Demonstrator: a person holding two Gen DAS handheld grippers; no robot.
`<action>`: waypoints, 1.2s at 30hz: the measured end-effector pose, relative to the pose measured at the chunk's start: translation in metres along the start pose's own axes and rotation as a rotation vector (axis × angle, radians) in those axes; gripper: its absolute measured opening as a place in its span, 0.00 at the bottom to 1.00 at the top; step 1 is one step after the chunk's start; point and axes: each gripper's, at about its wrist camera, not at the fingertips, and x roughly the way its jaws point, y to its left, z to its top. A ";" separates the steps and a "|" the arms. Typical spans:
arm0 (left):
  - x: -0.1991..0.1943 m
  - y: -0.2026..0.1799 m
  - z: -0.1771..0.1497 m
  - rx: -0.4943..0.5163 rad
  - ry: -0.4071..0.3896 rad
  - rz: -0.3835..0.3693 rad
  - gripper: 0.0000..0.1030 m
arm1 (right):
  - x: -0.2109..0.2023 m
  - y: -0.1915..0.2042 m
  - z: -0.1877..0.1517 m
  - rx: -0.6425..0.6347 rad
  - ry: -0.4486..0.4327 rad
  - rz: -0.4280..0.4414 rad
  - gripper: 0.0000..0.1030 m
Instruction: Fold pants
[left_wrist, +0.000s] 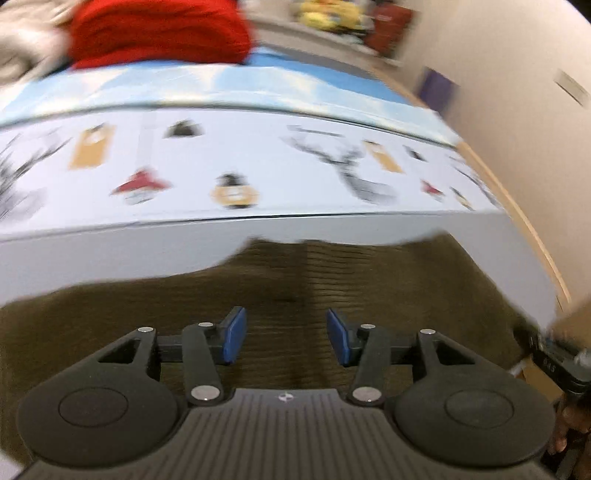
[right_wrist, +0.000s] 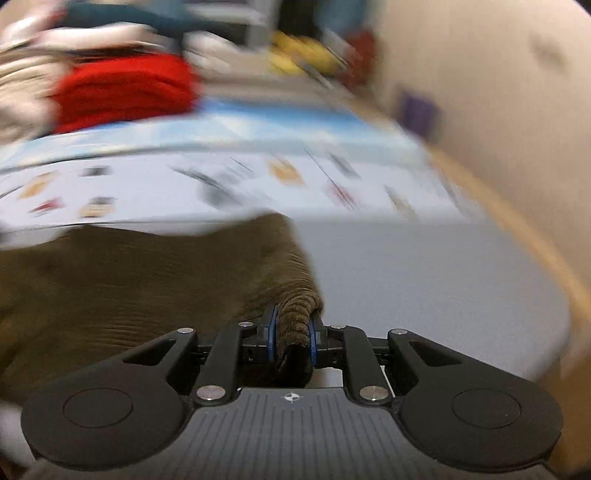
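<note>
In the left wrist view, the left claw (left_wrist: 286, 338) is seen with its blue pads (left_wrist: 233, 334) standing well apart, and nothing is gripped between them. Below and around the claw, the pants (left_wrist: 314, 280), made of a brown ribbed fabric, are spread flat on a pale grey bench (left_wrist: 110, 254). The far edge of the pants is seen just short of a printed sheet (left_wrist: 258, 162), which is marked with small coloured figures and lies across the bench beyond the pants. Further beyond the pants, a light blue cloth (left_wrist: 258, 79) is seen, and on it a red folded garment (left_wrist: 159, 33) at the upper left. Part of the right claw's body (left_wrist: 565, 365) is seen at the right edge, beside the pants. The picture is blurred by motion.

In the right wrist view, the right claw (right_wrist: 291, 336) is seen narrowed onto a bunched corner of the pants (right_wrist: 147, 295); the ribbed fabric is pinched between the two blue pads (right_wrist: 272, 334) and stands up between them. The rest of the pants is spread to the left of the claw, while bare grey bench (right_wrist: 424, 280) is seen to the right of the pants. Beyond the pants, the printed sheet (right_wrist: 221, 184) and the red folded garment (right_wrist: 125, 88) are seen, heavily blurred.
</note>
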 end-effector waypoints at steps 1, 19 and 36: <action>-0.004 0.013 -0.001 -0.040 0.009 0.024 0.52 | 0.012 -0.013 -0.003 0.070 0.064 -0.019 0.20; -0.088 0.221 -0.113 -0.730 0.045 0.139 0.59 | -0.037 -0.018 0.101 0.136 -0.221 0.262 0.35; -0.078 0.137 -0.084 -0.657 -0.085 0.450 0.20 | 0.023 -0.055 0.086 0.263 -0.040 0.345 0.39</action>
